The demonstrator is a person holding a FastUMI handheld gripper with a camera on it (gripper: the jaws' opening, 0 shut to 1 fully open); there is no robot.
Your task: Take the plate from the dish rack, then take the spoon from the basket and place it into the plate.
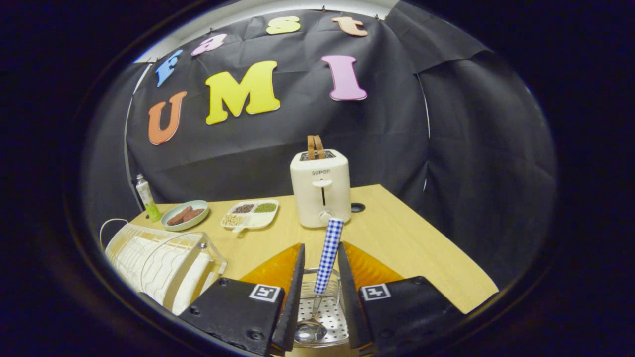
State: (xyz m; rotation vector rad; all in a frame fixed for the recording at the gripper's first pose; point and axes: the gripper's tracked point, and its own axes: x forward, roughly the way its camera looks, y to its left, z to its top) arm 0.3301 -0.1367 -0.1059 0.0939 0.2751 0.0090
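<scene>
Your gripper (320, 258) stands narrowly parted around the checked-handled spoon (327, 255), contact unclear. The spoon leans upright, bowl down in the perforated metal basket (333, 317); amber plate (369, 267) beneath, dish rack (158, 263) at nine o'clock.

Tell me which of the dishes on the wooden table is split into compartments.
The white rectangular tray, left of the cream toaster: sections of different grains. The round green plate beside it is undivided. The claw stands open around the checked-handled spoon.

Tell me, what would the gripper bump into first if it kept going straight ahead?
Probably the spoon: its checked handle stands between the open gripper fingers, in the wire basket. Beyond it stands the toaster, though depth is unclear.
</scene>
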